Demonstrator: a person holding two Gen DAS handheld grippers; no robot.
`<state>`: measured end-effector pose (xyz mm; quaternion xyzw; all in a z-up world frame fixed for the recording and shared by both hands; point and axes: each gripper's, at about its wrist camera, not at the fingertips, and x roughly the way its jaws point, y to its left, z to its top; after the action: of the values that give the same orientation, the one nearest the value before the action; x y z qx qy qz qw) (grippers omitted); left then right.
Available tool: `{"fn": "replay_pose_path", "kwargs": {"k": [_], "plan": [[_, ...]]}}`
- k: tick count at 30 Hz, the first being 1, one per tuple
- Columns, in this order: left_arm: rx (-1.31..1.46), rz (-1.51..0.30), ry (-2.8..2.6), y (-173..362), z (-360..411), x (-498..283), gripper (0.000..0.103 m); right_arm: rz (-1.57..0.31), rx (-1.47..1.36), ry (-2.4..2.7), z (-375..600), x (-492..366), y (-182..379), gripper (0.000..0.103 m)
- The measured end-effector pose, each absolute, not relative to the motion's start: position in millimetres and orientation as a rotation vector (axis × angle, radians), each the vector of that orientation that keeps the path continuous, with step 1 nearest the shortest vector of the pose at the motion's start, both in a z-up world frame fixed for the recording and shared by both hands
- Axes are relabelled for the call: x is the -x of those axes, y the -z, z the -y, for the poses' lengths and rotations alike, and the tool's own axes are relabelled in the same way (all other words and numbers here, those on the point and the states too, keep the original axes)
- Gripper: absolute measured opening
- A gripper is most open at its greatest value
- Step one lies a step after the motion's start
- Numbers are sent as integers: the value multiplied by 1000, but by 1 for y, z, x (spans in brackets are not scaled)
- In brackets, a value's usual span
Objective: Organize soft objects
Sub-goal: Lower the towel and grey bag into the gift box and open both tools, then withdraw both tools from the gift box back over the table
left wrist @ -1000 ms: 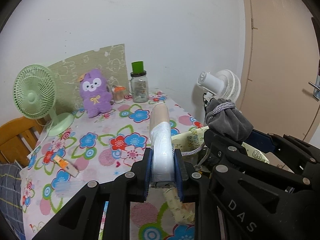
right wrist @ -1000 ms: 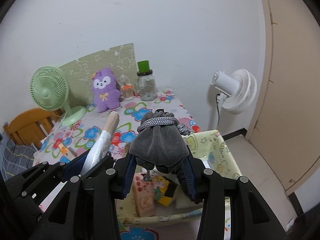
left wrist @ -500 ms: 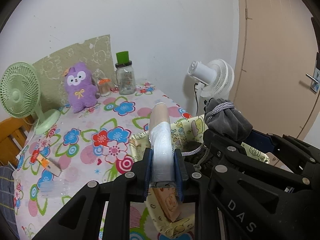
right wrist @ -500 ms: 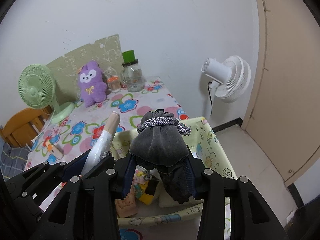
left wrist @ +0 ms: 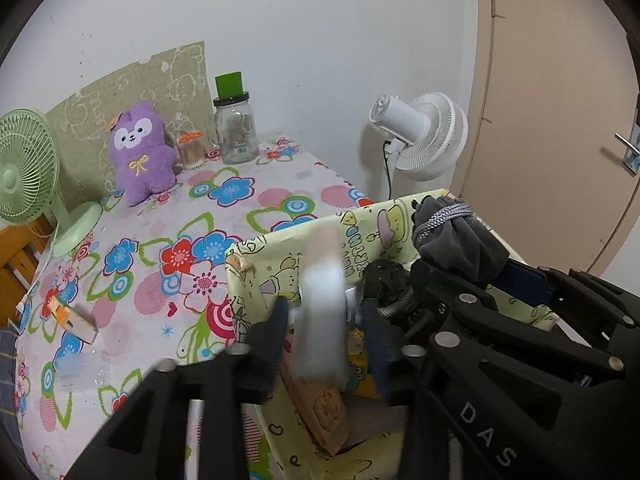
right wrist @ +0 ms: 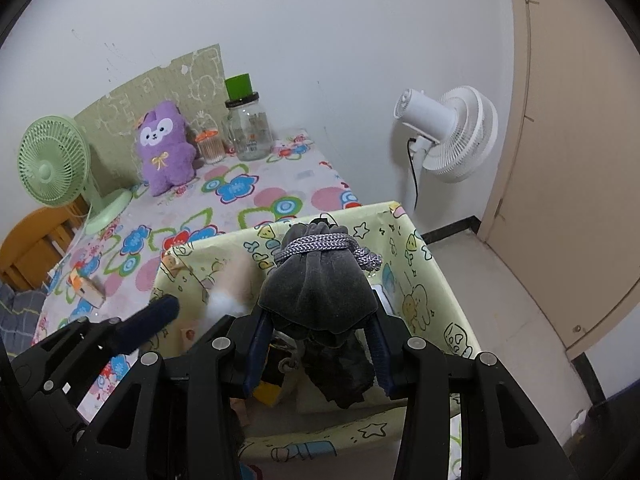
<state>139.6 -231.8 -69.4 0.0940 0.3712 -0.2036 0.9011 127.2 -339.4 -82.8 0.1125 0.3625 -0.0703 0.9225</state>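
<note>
Left wrist view gives me my left gripper (left wrist: pixel 324 328) above the yellow printed fabric bin (left wrist: pixel 256 268), its jaws opening around a pale roll wrapped in white (left wrist: pixel 322 320); the roll is blurred, sits between the fingers, and I cannot tell whether the pads touch it. Beside it in that view, my right gripper (left wrist: pixel 408 300) carries a grey velvet drawstring pouch (left wrist: pixel 460 240) over the bin's far side. Right wrist view shows that pouch (right wrist: pixel 318 292) pinched at mid width between both blue pads (right wrist: pixel 258 344), its braided cord knotted at the neck and its top pointing away from the camera, hanging above the bin's open mouth (right wrist: pixel 420 256). Inside the bin lie a peach printed item (left wrist: pixel 320 412) and something yellow (right wrist: pixel 268 392), partly hidden. The bin stands against the edge of the flowered tablecloth (left wrist: pixel 168 216). At the table's far end a purple plush (left wrist: pixel 140 152) sits upright near a glass jar with a green cap (left wrist: pixel 236 128) and a green desk fan (left wrist: pixel 24 168). A white fan (right wrist: pixel 448 132) stands by the wall.
</note>
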Motion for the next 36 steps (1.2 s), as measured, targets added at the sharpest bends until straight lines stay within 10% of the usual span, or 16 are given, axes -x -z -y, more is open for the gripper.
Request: {"fn": "replay_pose_path", "kwargs": {"k": [14,29,36], "plan": [[-219,-772,439,72,237,-140,67,-762,-240,145,342,-132,91,50],[-241,-768,438,66,236,-134,72,-775,-285,178,349,-124,88,77],[-227,-739,394,58,222,-127,91,-742,-288,187,346,-113,79,83]]}}
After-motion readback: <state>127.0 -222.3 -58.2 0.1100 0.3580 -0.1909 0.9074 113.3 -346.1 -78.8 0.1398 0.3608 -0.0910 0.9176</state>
